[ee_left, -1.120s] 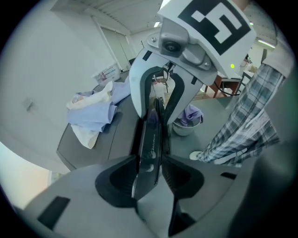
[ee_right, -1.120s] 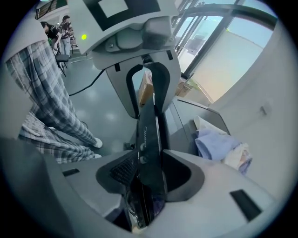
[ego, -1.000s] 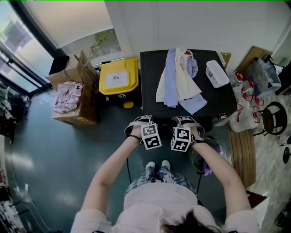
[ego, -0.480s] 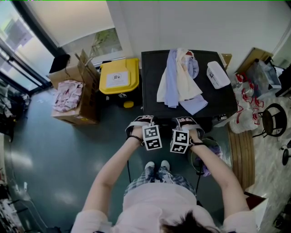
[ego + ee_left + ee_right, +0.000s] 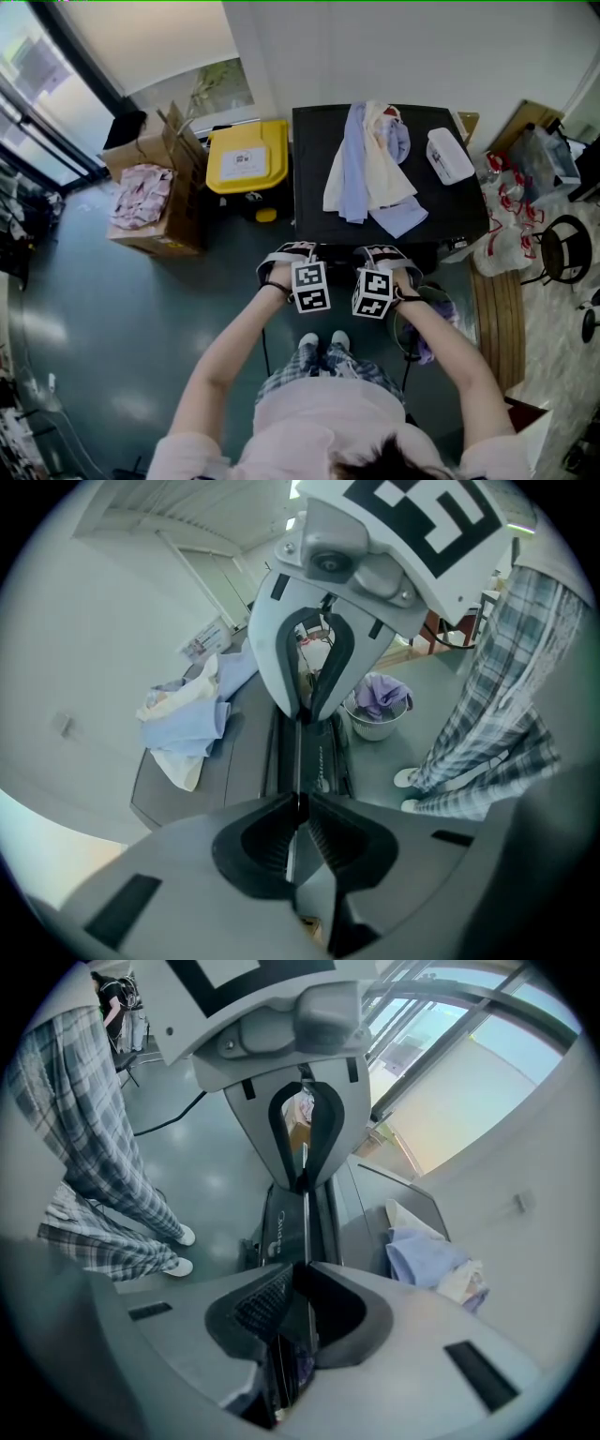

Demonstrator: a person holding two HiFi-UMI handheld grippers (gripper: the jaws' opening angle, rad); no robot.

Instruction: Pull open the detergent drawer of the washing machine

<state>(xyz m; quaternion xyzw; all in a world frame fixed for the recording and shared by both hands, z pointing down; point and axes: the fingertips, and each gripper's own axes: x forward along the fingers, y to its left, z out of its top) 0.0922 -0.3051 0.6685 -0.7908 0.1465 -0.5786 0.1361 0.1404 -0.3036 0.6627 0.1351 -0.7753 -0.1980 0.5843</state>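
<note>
Left tool and right tool closing, nipping what looks like the drawer's thin front lip on the washing machine; likely light, stiff, slick plastic; pull evenly.

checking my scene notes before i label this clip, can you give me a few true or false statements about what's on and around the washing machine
1. Clothes lie on top of the washing machine. True.
2. In the head view, the yellow bin stands to the right of the washing machine. False: it stands to the left, next to a cardboard box.
3. A white box rests on the machine's top, apart from the clothes. True.
4. The metal bowl on the floor is empty. False: it holds purple cloth.
</note>
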